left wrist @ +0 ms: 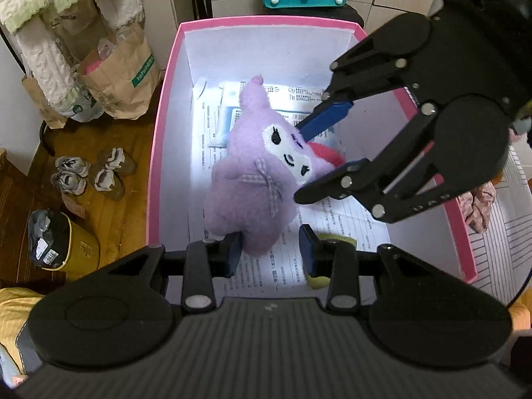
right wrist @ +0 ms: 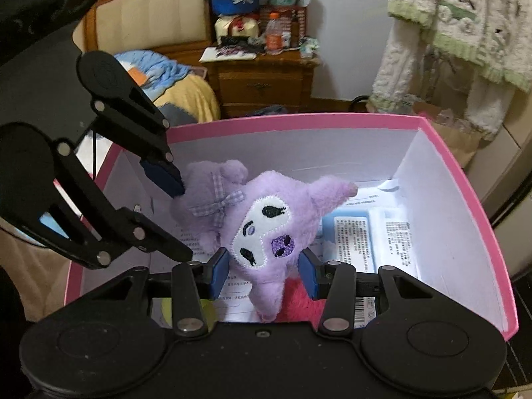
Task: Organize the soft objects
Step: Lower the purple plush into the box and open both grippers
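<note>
A purple plush (left wrist: 246, 179) with a white face and a checked bow lies stretched across the inside of a pink box (left wrist: 266, 21) with white walls. My left gripper (left wrist: 271, 252) is closed around the plush's lower end, which lies against the left pad. In the right wrist view the plush (right wrist: 266, 219) hangs face up, and my right gripper (right wrist: 262, 274) is shut on its head, one blue pad on each side. Each gripper also shows in the other's view: the right gripper (left wrist: 301, 164) at the head, the left gripper (right wrist: 183, 224) at the body.
Printed papers (left wrist: 335, 219) and blue-white packets (right wrist: 352, 236) cover the box floor. A red fuzzy item (right wrist: 299, 302) lies under the plush's head, and a yellow-green item (left wrist: 319, 281) near the front wall. Paper bags (left wrist: 119, 76), small shoes (left wrist: 89, 176) and a yellow bin (left wrist: 63, 242) stand left of the box.
</note>
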Tool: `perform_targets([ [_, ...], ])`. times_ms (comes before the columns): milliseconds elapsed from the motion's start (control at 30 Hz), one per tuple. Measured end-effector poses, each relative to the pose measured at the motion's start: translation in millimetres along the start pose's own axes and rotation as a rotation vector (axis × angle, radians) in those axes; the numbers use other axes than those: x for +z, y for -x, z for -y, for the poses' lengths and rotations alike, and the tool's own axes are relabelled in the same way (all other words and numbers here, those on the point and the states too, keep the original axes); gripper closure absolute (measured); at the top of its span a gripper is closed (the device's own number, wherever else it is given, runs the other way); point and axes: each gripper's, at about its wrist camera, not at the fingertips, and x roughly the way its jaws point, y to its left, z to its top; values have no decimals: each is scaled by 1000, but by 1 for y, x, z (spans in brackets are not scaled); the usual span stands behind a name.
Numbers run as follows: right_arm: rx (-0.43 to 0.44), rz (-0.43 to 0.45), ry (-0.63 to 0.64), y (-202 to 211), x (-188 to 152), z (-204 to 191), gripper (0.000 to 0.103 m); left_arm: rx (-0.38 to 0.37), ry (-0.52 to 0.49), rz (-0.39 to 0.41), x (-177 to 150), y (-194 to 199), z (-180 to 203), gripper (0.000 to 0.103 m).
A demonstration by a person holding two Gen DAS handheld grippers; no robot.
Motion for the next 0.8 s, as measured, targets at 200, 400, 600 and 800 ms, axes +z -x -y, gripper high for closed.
perform_targets([
  [200, 24, -49, 15, -16, 4, 0, 53, 1, -11, -25, -2, -1, 1, 69],
  [400, -2, -102, 28, -22, 4, -1, 53, -4, -9, -7, -7, 3, 0, 69],
  [600, -94, -90, -7, -16, 0, -6, 52, 3, 0, 47, -12, 11, 2, 68],
  [800, -175, -17, -169, 29, -15, -12, 52, -10, -3, 100, -13, 24, 6, 67],
])
